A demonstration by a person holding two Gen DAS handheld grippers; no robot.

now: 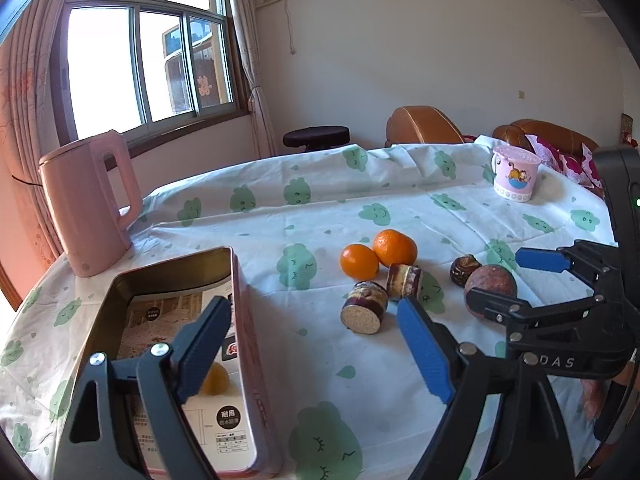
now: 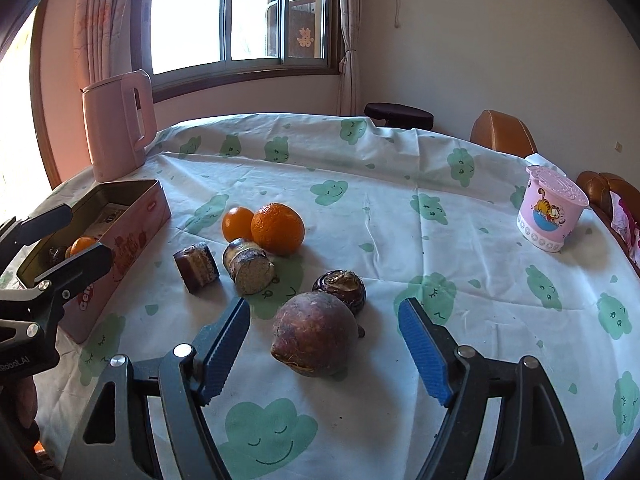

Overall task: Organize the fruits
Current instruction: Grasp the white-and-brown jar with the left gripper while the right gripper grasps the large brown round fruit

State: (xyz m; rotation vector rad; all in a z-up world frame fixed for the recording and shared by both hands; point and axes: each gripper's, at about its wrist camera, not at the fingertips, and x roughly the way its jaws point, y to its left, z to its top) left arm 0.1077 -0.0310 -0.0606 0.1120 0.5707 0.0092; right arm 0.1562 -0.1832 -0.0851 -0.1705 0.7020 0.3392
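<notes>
Here 2 glossy oranges touch beside 2 cut cane pieces.

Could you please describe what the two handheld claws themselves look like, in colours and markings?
Both look alike: the left claw and right claw have black angular frames, silver rivets and ribbed blue pads. White lettering, "DAS" on the right body, partly readable "Robot_AI" on the left. A green light glows on the right one.

Blown-out window daylight, sharp, fisheye-bent edges
</notes>
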